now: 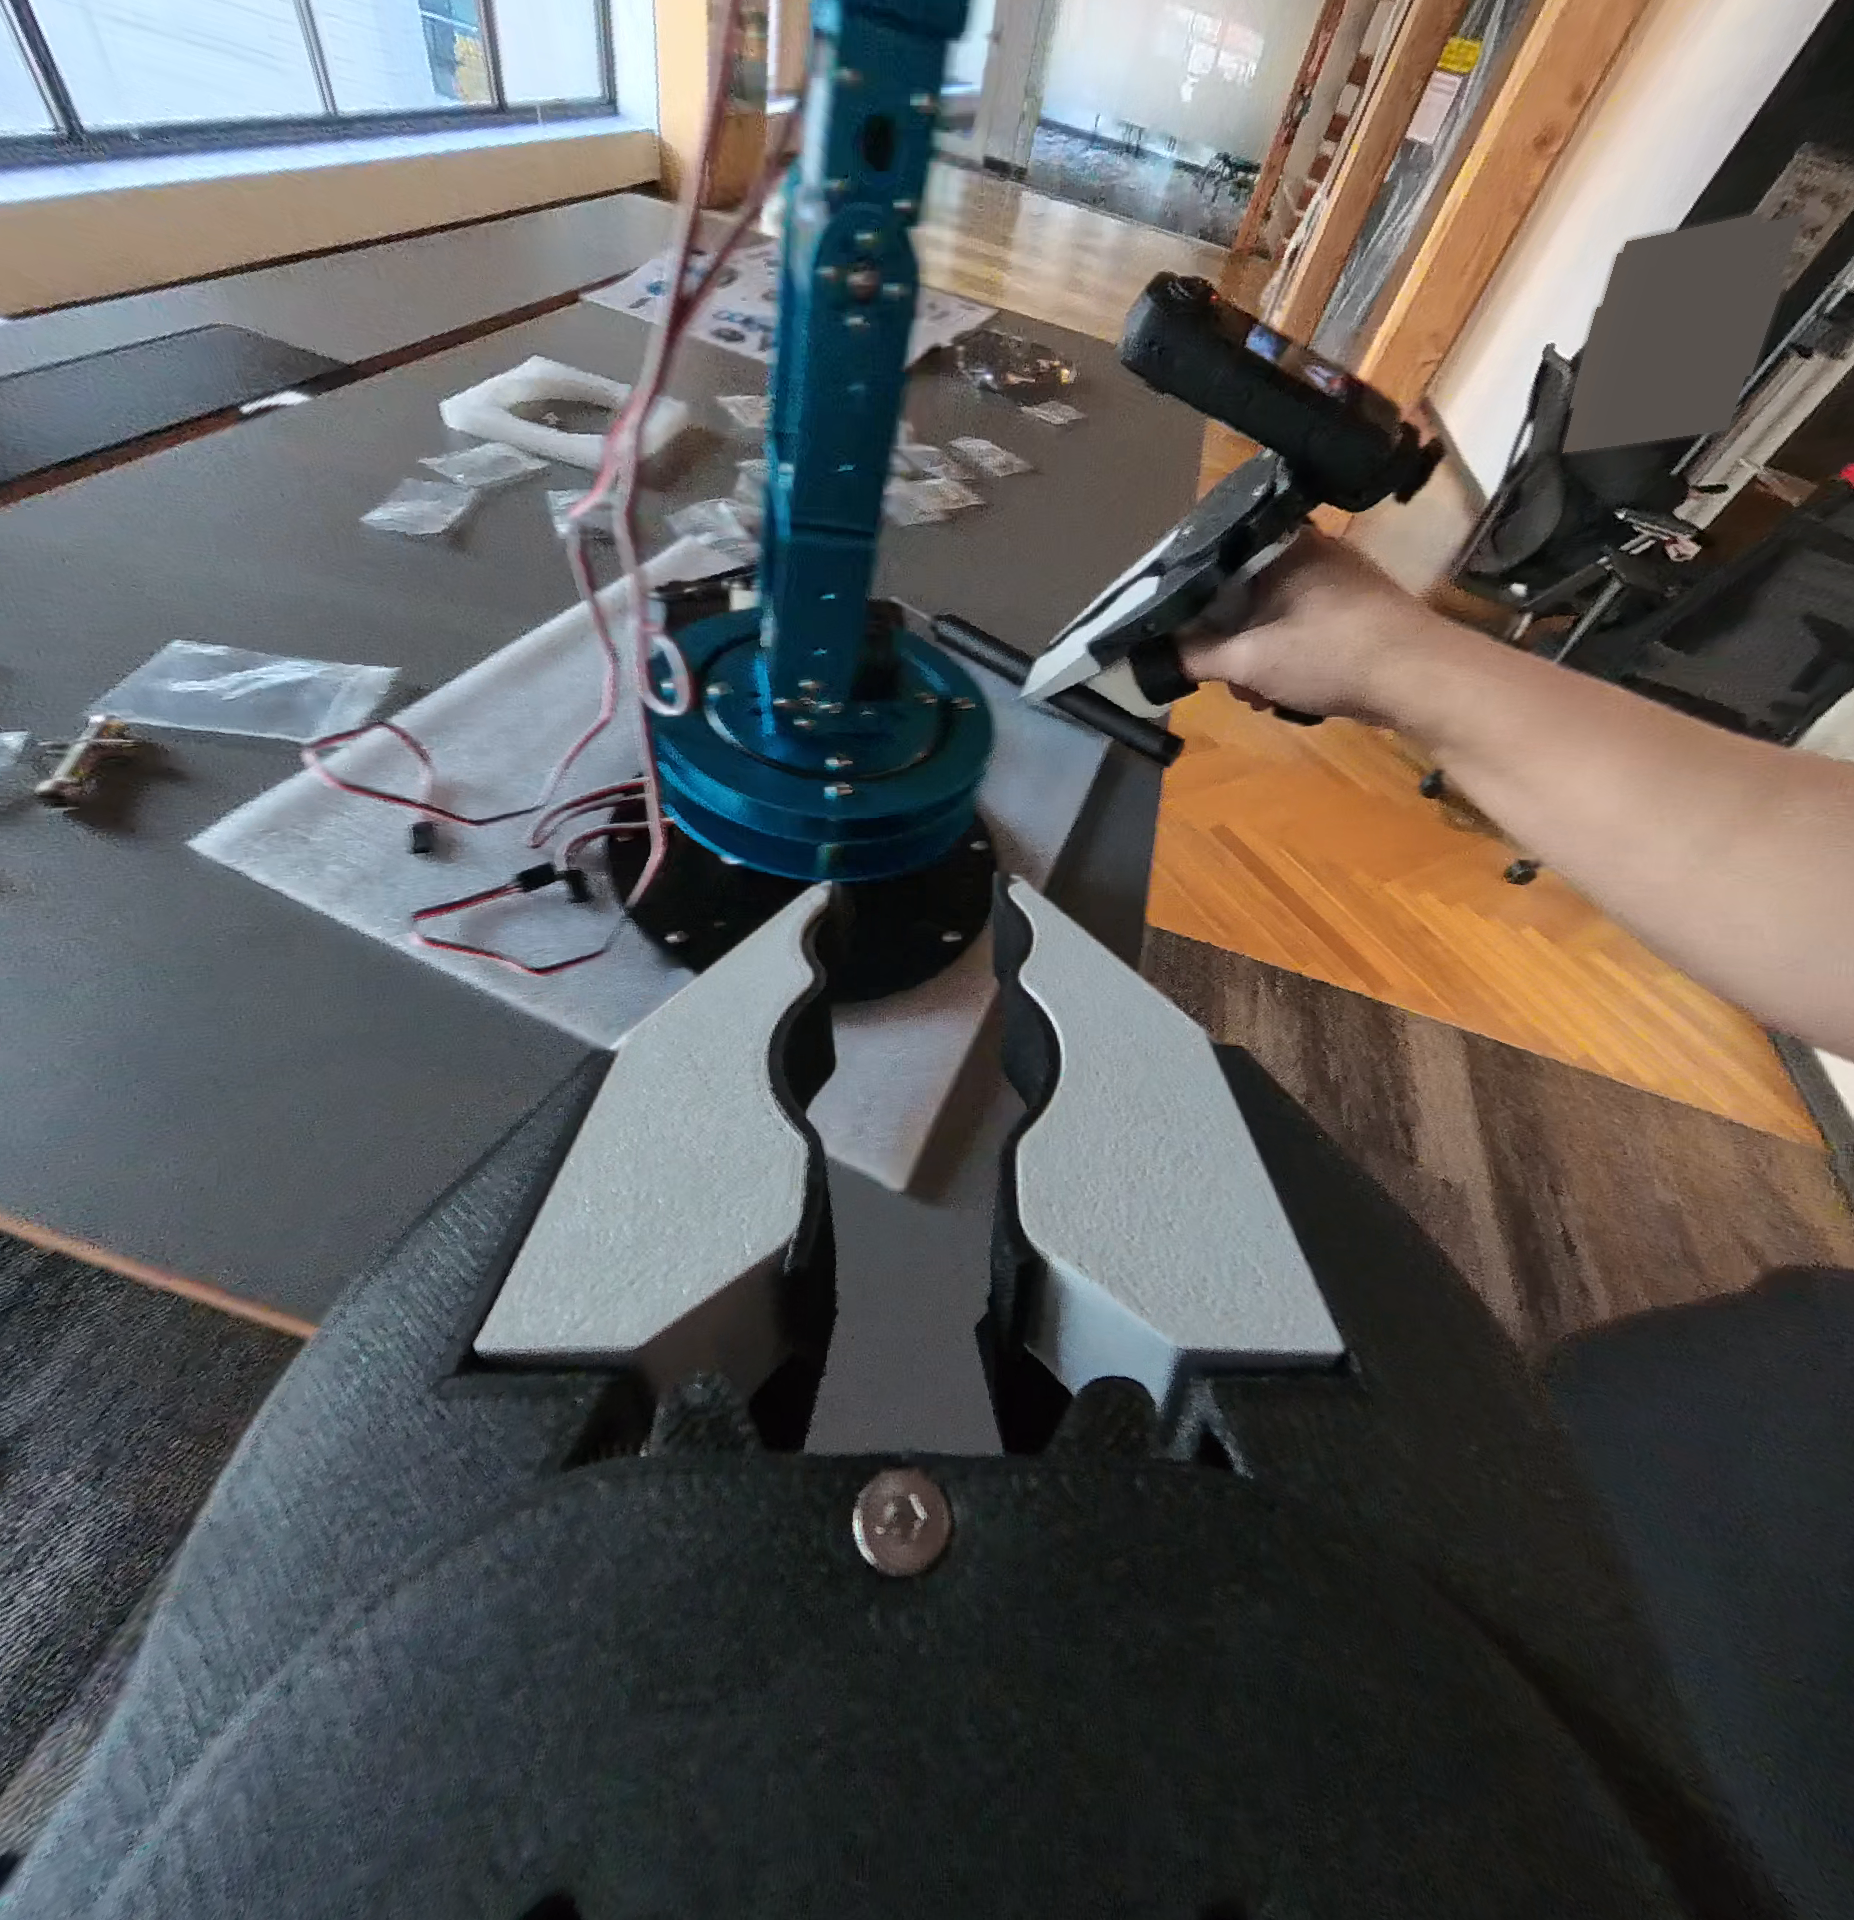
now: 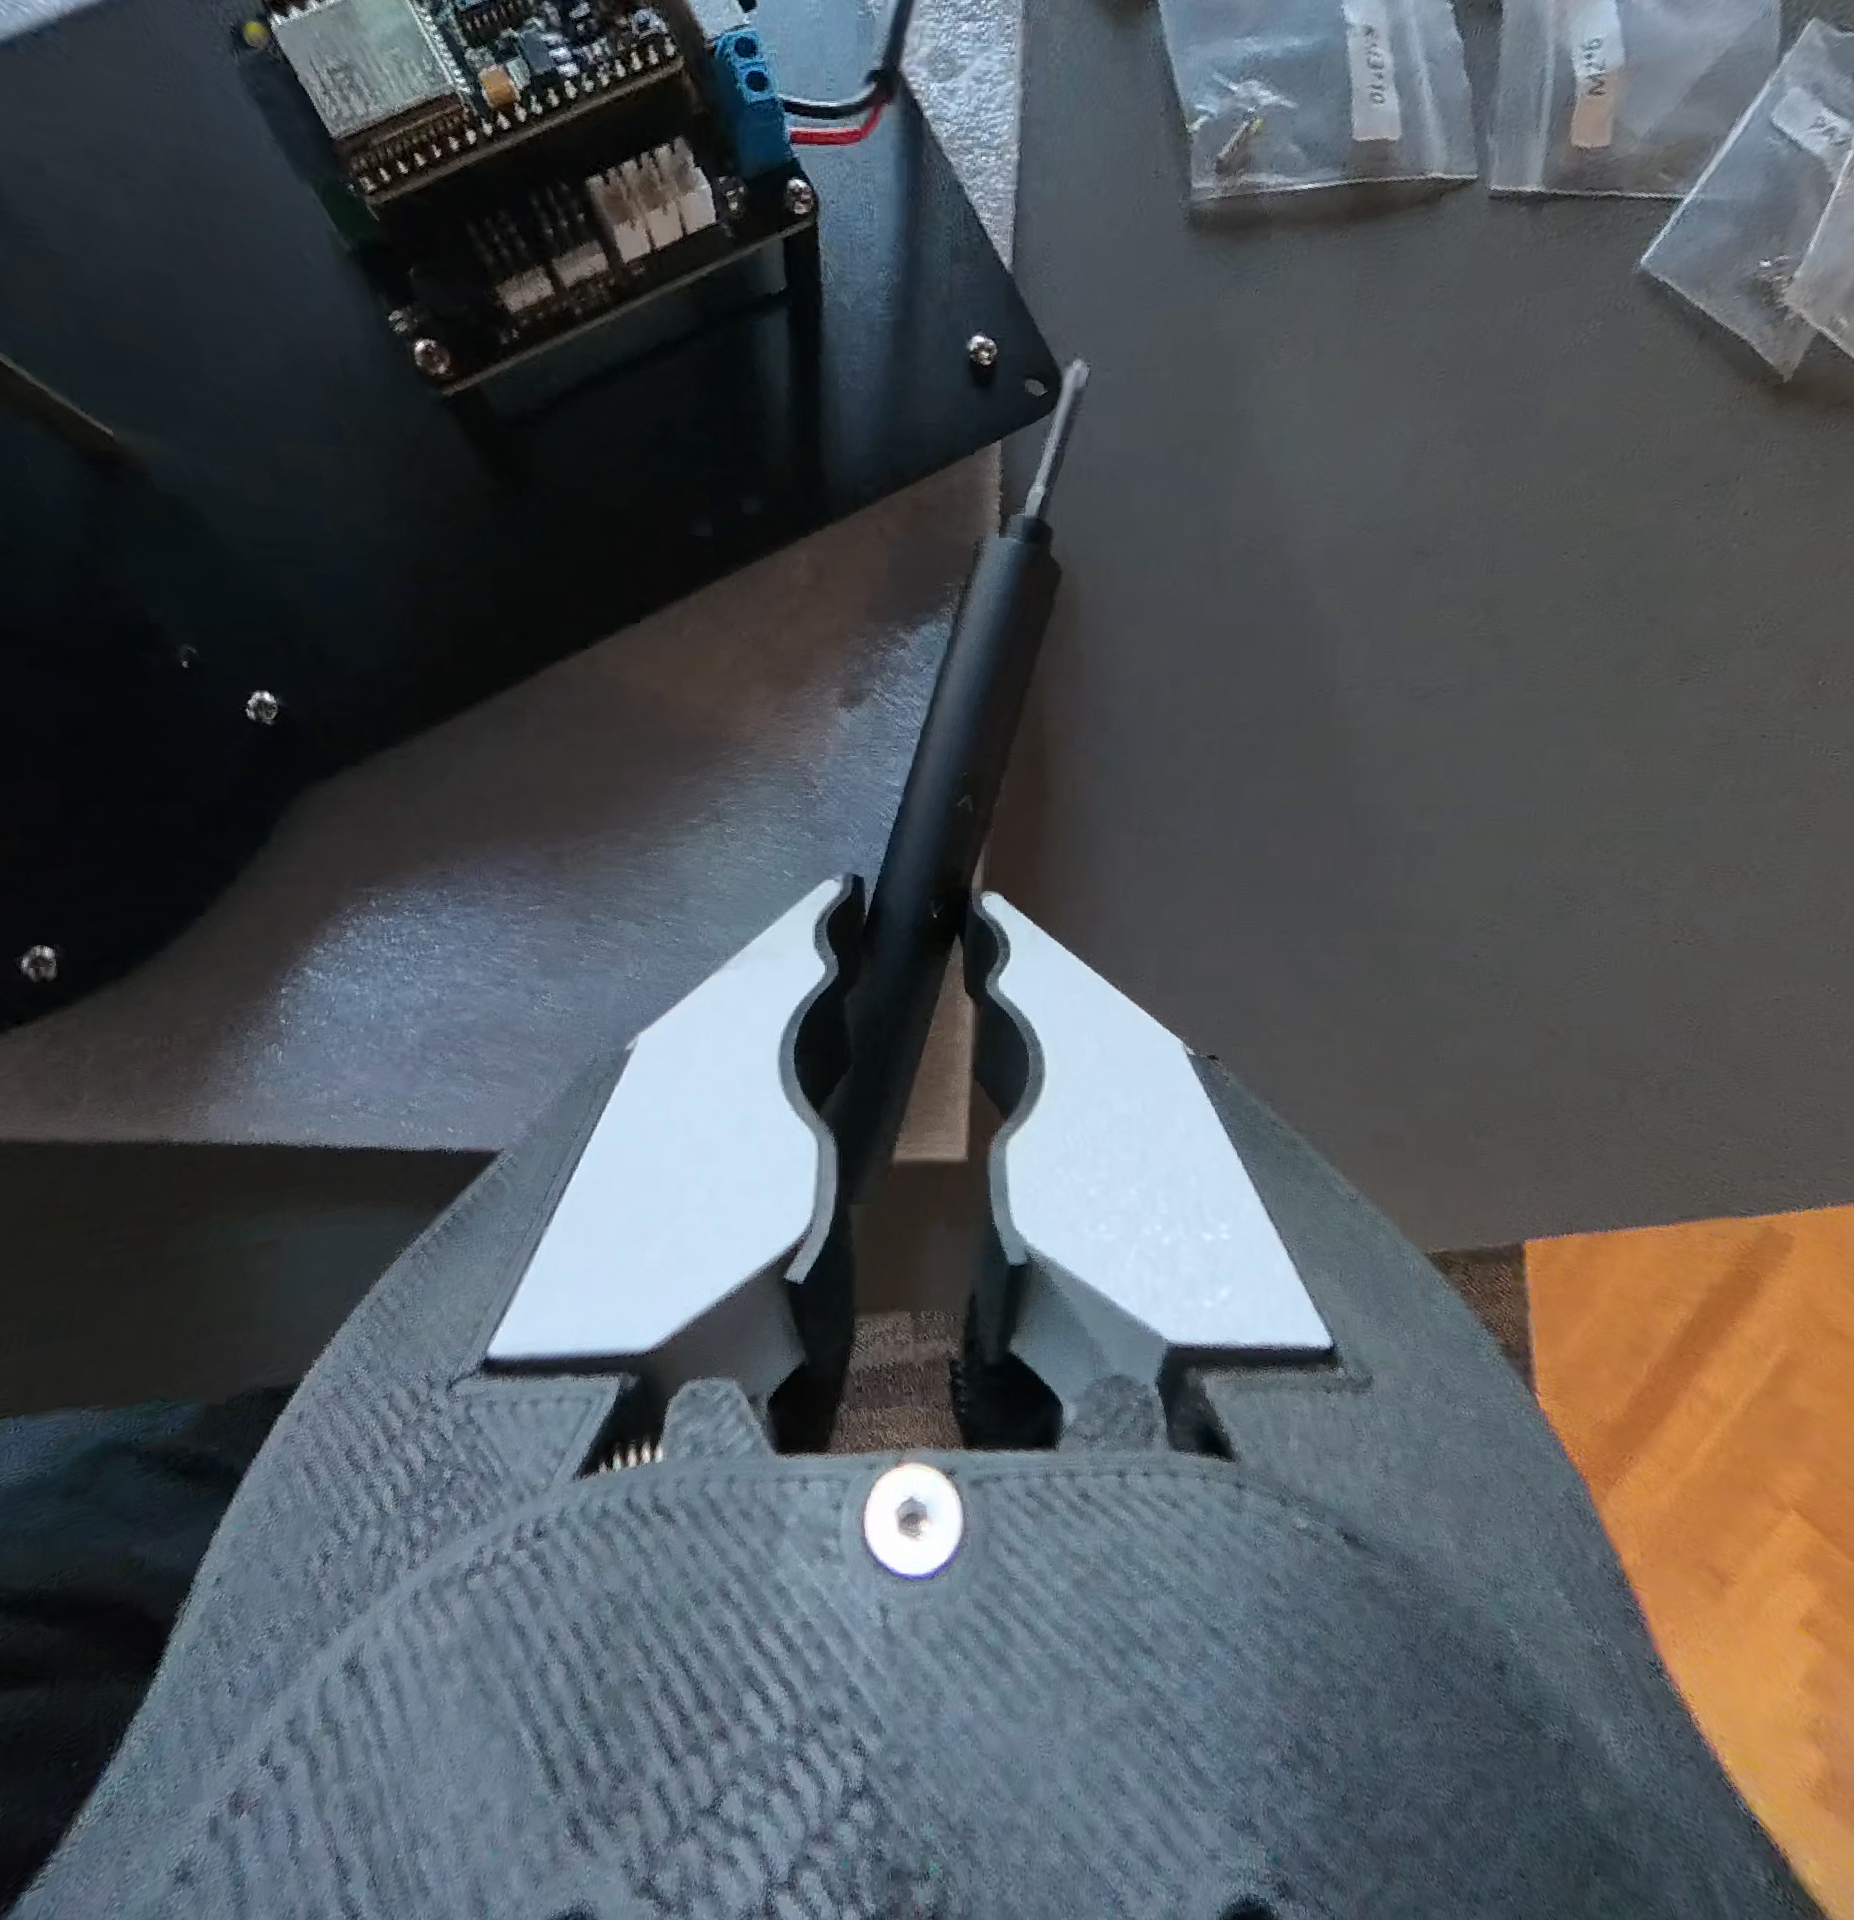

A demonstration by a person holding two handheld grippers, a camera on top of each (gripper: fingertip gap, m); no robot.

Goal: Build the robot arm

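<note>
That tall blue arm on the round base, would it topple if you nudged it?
Possibly. The blue arm stands tall and narrow over its round base, so a push up high might tip it. It looks like rigid metal, likely stiff and fairly heavy. The loose wires would probably flop and snag.

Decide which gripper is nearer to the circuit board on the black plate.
Right. The right gripper, shut on a black screwdriver, points its tip beside the plate near the circuit board. The left gripper hangs open at the blue arm's base, opposite.

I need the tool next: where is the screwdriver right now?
The screwdriver is clamped in the right gripper, its tip beside the corner of the black plate carrying the circuit board.
</note>
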